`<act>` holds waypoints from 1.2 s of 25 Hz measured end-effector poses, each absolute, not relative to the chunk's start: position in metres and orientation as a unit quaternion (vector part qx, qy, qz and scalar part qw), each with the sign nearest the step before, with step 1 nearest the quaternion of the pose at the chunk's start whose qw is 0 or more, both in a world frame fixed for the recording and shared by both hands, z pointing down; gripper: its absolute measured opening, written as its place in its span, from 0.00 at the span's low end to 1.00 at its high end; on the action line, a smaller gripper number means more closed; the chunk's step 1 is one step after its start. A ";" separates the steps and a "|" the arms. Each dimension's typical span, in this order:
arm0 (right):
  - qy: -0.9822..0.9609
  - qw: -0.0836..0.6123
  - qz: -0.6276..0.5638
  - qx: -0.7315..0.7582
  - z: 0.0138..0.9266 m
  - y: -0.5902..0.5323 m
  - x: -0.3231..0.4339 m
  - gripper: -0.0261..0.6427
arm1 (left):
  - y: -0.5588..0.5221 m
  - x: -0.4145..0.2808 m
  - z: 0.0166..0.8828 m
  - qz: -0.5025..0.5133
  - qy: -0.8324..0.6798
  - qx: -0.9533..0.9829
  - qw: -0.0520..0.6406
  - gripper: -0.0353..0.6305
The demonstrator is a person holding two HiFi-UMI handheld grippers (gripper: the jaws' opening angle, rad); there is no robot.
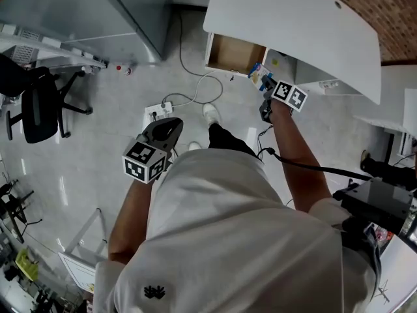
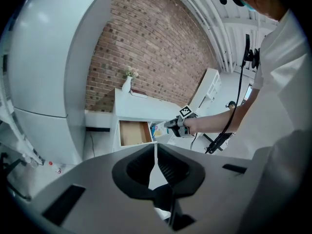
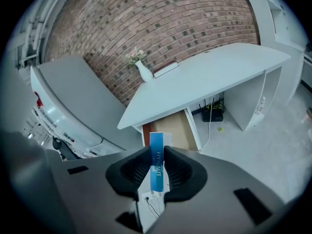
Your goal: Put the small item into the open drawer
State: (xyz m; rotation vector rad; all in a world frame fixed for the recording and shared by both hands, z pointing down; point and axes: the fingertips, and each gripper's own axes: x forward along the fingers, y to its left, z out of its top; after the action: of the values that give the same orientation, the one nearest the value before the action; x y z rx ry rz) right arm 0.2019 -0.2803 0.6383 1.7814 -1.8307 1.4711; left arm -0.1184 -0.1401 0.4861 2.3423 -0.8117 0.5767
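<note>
Head view: the right gripper holds a blue packet just beside the open drawer under the white desk; the left gripper hangs back over the floor

Left gripper view: its jaws are together, nothing between them

Right gripper view: the blue packet is clamped between the pads, with the drawer ahead. The pickup looks done; placing and letting go remain

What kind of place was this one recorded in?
Probably an office or lab workroom: a white desk with an open drawer against a brick wall, a black office chair, and a power strip with cables on the floor.
</note>
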 end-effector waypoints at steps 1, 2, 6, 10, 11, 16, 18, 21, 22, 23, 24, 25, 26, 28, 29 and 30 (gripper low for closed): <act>-0.612 0.092 0.502 0.604 0.646 -0.290 0.209 0.20 | -0.150 -0.113 0.487 0.219 -0.306 0.878 0.295 0.11; -0.607 0.088 0.507 0.606 0.653 -0.299 0.215 0.20 | -0.159 -0.108 0.488 0.222 -0.306 0.877 0.296 0.11; -0.589 0.073 0.528 0.607 0.682 -0.334 0.232 0.20 | -0.192 -0.090 0.491 0.232 -0.306 0.872 0.302 0.11; -0.564 0.044 0.554 0.610 0.711 -0.363 0.248 0.20 | -0.219 -0.076 0.495 0.247 -0.309 0.865 0.309 0.11; -0.557 0.037 0.561 0.611 0.719 -0.369 0.251 0.20 | -0.224 -0.073 0.496 0.251 -0.310 0.863 0.311 0.11; -0.526 0.015 0.587 0.616 0.755 -0.387 0.265 0.20 | -0.249 -0.060 0.501 0.258 -0.312 0.854 0.326 0.11; -0.516 0.011 0.593 0.618 0.768 -0.392 0.269 0.20 | -0.258 -0.056 0.502 0.260 -0.313 0.853 0.328 0.11; -0.502 0.008 0.601 0.622 0.786 -0.398 0.274 0.20 | -0.270 -0.052 0.508 0.266 -0.315 0.849 0.330 0.11; -0.497 0.007 0.603 0.624 0.791 -0.400 0.275 0.20 | -0.273 -0.052 0.511 0.268 -0.316 0.847 0.333 0.11; -0.493 0.005 0.605 0.626 0.796 -0.401 0.276 0.20 | -0.275 -0.051 0.513 0.269 -0.316 0.845 0.336 0.11; -0.488 0.002 0.607 0.628 0.800 -0.402 0.278 0.20 | -0.274 -0.051 0.514 0.269 -0.317 0.843 0.340 0.11; -0.482 -0.001 0.609 0.630 0.803 -0.402 0.279 0.20 | -0.273 -0.051 0.515 0.270 -0.318 0.841 0.343 0.11; -0.478 -0.003 0.610 0.632 0.806 -0.403 0.281 0.20 | -0.273 -0.050 0.515 0.271 -0.320 0.839 0.347 0.11; -0.471 -0.004 0.613 0.634 0.811 -0.407 0.283 0.20 | -0.274 -0.050 0.516 0.273 -0.323 0.835 0.352 0.11; -0.468 -0.004 0.614 0.636 0.815 -0.409 0.284 0.20 | -0.275 -0.049 0.518 0.274 -0.325 0.833 0.355 0.11; -0.465 -0.003 0.615 0.637 0.819 -0.410 0.285 0.20 | -0.275 -0.049 0.520 0.275 -0.327 0.831 0.357 0.11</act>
State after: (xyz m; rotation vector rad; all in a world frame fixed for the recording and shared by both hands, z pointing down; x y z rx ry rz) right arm 0.2855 -0.4105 0.8195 2.0053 -1.4631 1.9368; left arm -0.0488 -0.2751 0.5197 2.1444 -0.8444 0.7106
